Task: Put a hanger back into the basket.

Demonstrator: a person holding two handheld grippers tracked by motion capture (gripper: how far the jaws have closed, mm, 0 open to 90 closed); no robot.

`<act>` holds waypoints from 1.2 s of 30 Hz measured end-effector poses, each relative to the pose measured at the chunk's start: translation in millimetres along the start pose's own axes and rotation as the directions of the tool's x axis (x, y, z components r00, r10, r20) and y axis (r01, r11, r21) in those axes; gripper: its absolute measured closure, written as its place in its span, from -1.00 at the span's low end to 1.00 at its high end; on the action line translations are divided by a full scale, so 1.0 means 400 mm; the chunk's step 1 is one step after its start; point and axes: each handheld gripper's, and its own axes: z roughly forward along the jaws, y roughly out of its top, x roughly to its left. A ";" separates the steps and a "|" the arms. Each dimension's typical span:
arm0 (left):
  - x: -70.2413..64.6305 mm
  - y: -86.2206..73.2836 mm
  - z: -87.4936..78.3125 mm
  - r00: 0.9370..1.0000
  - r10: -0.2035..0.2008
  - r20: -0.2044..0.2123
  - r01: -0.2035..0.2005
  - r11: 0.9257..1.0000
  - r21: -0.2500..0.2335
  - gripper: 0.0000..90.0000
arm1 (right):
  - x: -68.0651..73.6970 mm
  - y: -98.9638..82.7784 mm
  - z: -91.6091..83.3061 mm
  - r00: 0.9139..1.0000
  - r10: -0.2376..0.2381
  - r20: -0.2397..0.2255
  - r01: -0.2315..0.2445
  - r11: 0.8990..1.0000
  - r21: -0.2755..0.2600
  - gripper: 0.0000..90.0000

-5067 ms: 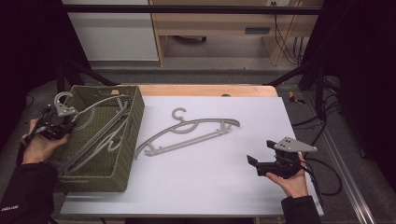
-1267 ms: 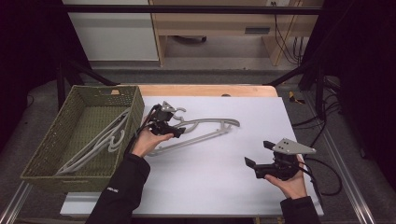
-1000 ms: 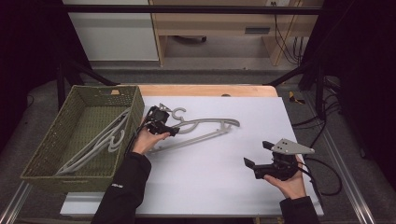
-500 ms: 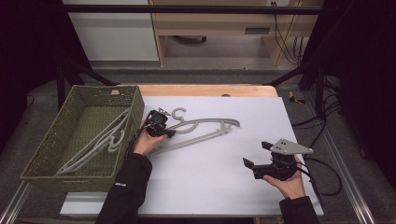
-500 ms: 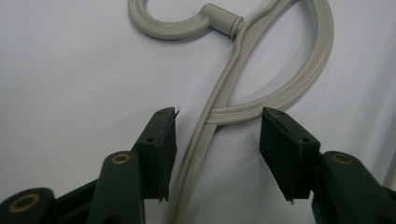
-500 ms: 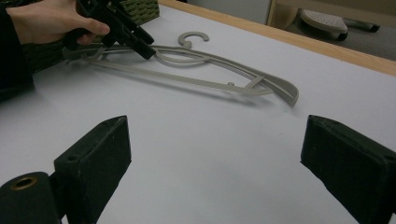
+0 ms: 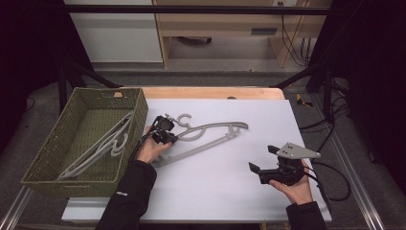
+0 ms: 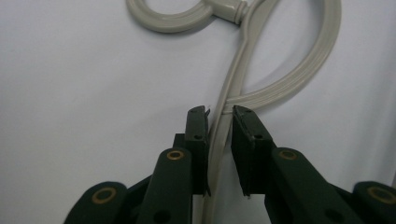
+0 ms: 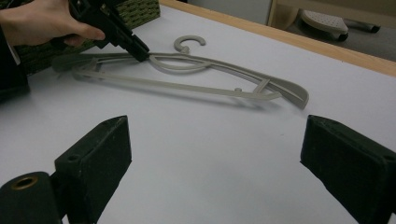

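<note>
Hanger [image 7: 210,136] looks light, stiff, slick plastic, best taken at the thin arm by the hook, where the left gripper [image 8: 219,116], jaws just closing, pinches it; the right gripper [image 7: 268,168] rests spread.

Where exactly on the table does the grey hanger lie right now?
In the high view the grey hanger lies flat mid-table, just right of the green basket, with the left tool clamping its arm near the hook.

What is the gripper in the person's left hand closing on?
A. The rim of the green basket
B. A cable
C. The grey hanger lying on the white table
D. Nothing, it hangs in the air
C. In the left gripper view, the left gripper has a bar of the grey hanger between its jaws, which have just been closing on it.
</note>
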 end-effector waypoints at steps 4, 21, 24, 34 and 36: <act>-0.011 -0.004 -0.006 1.000 0.016 0.019 -0.016 1.000 0.016 0.74 | -0.001 0.001 -0.003 1.000 -0.001 -0.002 0.001 1.000 -0.004 -0.80; -0.090 -0.063 -0.048 0.994 0.016 0.108 -0.018 1.000 0.013 0.80 | 0.002 0.002 -0.003 1.000 -0.002 -0.005 0.002 1.000 -0.001 -0.79; -0.092 -0.066 -0.049 0.994 0.015 0.106 -0.016 1.000 0.013 0.79 | 0.002 0.002 -0.003 1.000 -0.003 -0.006 0.003 1.000 0.000 -0.79; -0.075 -0.013 -0.115 0.993 0.015 0.114 -0.004 0.995 -0.098 0.10 | 0.001 0.002 -0.003 1.000 -0.002 -0.006 0.002 1.000 0.003 -0.80; -0.077 0.004 -0.118 0.992 0.038 0.118 -0.024 0.993 -0.113 0.02 | 0.001 0.002 -0.004 1.000 -0.002 -0.005 0.002 1.000 0.001 -0.80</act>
